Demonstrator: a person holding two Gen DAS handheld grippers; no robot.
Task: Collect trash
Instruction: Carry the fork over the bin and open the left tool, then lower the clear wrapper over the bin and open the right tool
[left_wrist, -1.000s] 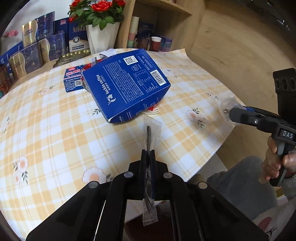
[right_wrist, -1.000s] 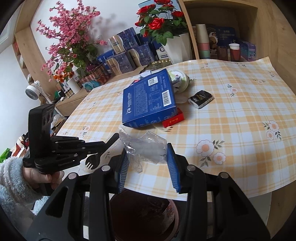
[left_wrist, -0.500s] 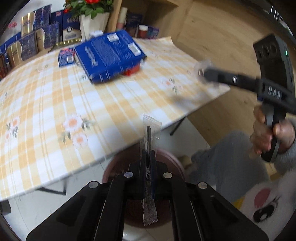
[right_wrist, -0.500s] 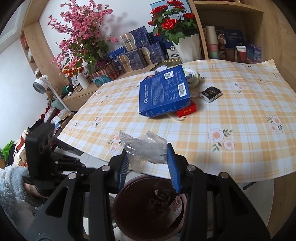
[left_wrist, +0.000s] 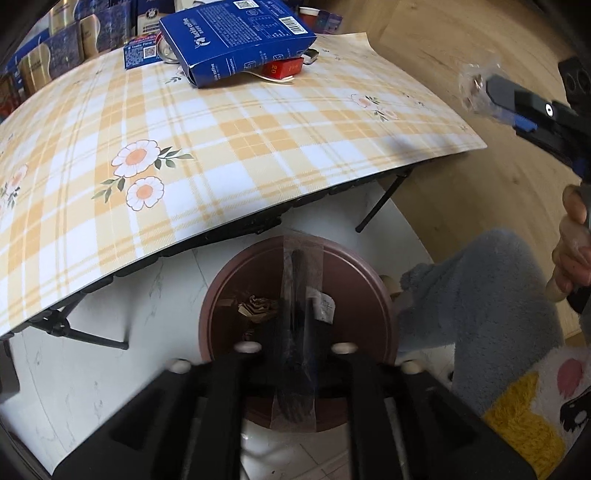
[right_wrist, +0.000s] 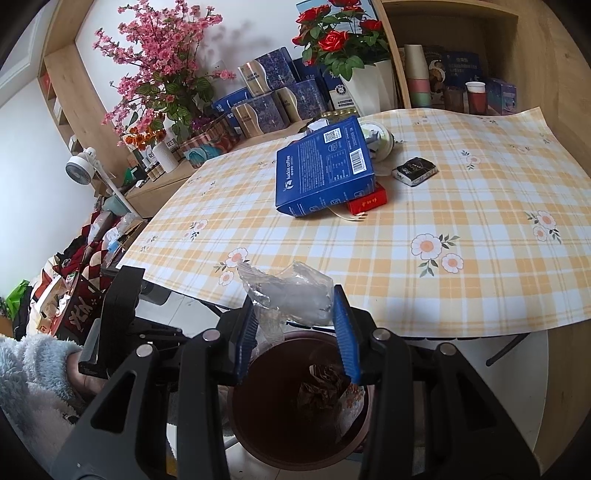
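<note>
My left gripper (left_wrist: 295, 350) hangs over the brown bin (left_wrist: 218, 295), which stands on the floor under the table's edge. Its jaws are opening. The wrapped black plastic fork (left_wrist: 301, 280) is blurred between them, and the pads stand clear of it. Crumpled paper (left_wrist: 255, 306) lies in the bin. My right gripper (right_wrist: 294, 301) is shut on crumpled clear plastic (right_wrist: 288, 284) just above the bin's (right_wrist: 258, 435) near rim. From the left wrist it shows at the upper right (left_wrist: 495, 92).
The yellow plaid table (right_wrist: 406, 221) carries a blue coffee box (right_wrist: 325, 166), a red box (right_wrist: 365, 203) and a black packet (right_wrist: 415, 170). Folding table legs (left_wrist: 380, 203) flank the bin. A person's grey fleece leg (left_wrist: 480, 295) sits right of it.
The left gripper went from above the tablecloth down over the bin, and its jaws parted from the fork packet. The right gripper drifted toward the bin, still gripping the plastic.
</note>
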